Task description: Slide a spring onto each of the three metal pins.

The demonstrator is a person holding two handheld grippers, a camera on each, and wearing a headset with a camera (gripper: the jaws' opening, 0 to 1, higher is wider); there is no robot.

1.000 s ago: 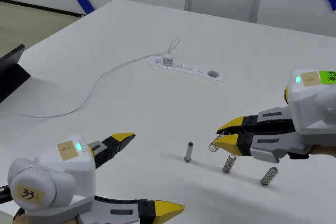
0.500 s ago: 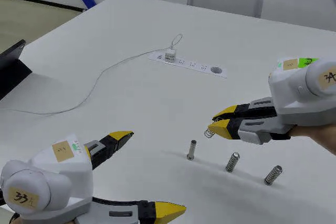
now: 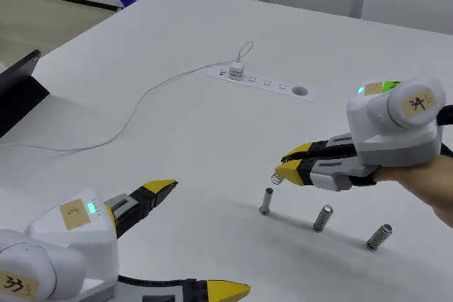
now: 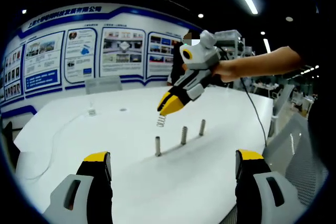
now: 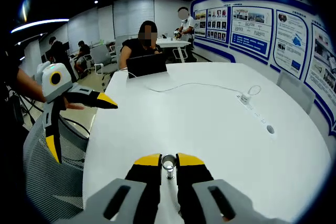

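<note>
1. Yellow-tipped and spread wide, the left gripper (image 3: 200, 238) hangs low at the near left of the white table (image 3: 177, 125). It holds nothing and is well apart from the pins.
2. Next to the right stands the bare pin (image 3: 266, 201) — upright, with no coil on it, so this is the one pin not yet fitted.
3. Just above that pin and a touch to its right, the last spring (image 3: 276, 177) dangles from the tips of the right gripper (image 3: 283, 163). Its jaws are pinched narrow on the spring's upper end, and the right gripper view shows the coil end-on between the two tips. The spring's lower end is near the pin top but, as far as I can tell, not over it yet.
4. Further right, the middle pin (image 3: 323, 218) and the far-right pin (image 3: 379, 237) each carry a spring seated down to the table.
5. My reading: two of three are done — what remains is to line the hanging spring up with the bare pin, lower it on and let go.
</note>
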